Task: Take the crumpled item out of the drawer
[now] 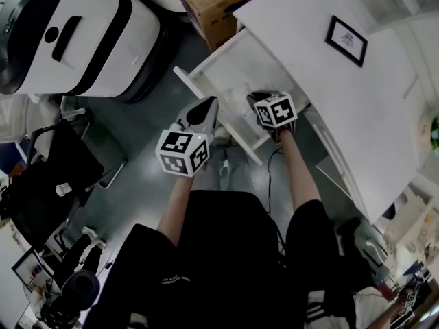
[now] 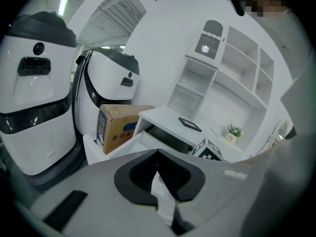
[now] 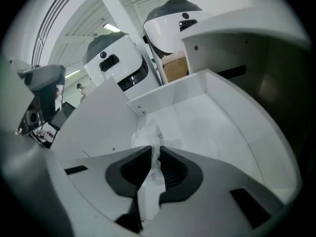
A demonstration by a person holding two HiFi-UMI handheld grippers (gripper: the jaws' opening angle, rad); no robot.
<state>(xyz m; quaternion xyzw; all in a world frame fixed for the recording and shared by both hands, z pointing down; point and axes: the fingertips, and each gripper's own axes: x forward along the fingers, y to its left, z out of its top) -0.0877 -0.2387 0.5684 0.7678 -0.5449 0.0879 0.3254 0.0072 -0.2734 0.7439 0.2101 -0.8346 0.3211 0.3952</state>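
Observation:
The white drawer (image 1: 226, 70) stands pulled out from under the white desk (image 1: 329, 88). In the right gripper view a crumpled, translucent white item (image 3: 147, 135) hangs over the drawer floor (image 3: 217, 127), near the inner front corner. My right gripper (image 3: 155, 153) is shut on it, and its marker cube (image 1: 276, 110) sits over the drawer. My left gripper (image 1: 210, 103) is at the drawer's front panel (image 1: 206, 100); in the left gripper view its jaws (image 2: 159, 158) are closed on a thin white edge (image 2: 165, 201), which looks like that panel.
A cardboard box (image 1: 212, 5) and white machines (image 1: 75, 33) stand beyond the drawer. A black picture frame (image 1: 346, 41) lies on the desk. A black chair (image 1: 48, 177) is at the left. A cable (image 1: 271, 170) trails on the grey floor below the drawer.

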